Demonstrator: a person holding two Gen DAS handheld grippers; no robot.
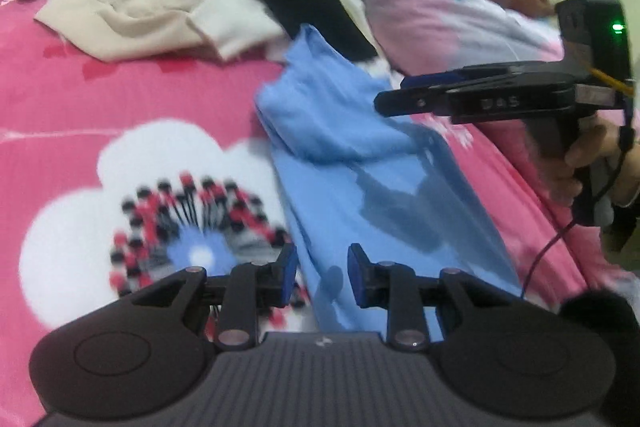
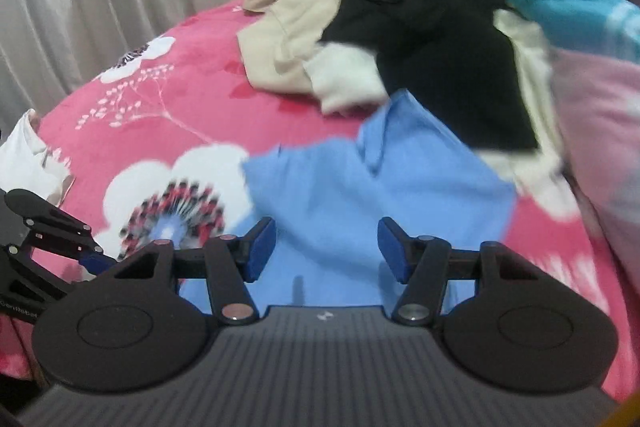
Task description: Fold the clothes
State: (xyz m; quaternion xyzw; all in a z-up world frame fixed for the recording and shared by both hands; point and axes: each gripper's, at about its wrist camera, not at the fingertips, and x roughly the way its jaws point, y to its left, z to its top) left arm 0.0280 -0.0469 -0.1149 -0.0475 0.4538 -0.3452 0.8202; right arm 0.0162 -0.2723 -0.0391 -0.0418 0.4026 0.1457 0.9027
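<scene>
The light blue garment lies on the pink flowered bedspread, running from the centre of the left wrist view down to its lower edge; the left gripper hangs over its lower end, jaws apart and empty; in the right wrist view the right gripper hovers above the same cloth, jaws wide and released; a pile of beige, white and black clothes sits beyond, in the upper centre.

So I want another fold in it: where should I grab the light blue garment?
Probably the light blue garment at its raised far corner, coming over from the near side: that corner peaks off the bedspread, while the rest lies flat.
</scene>
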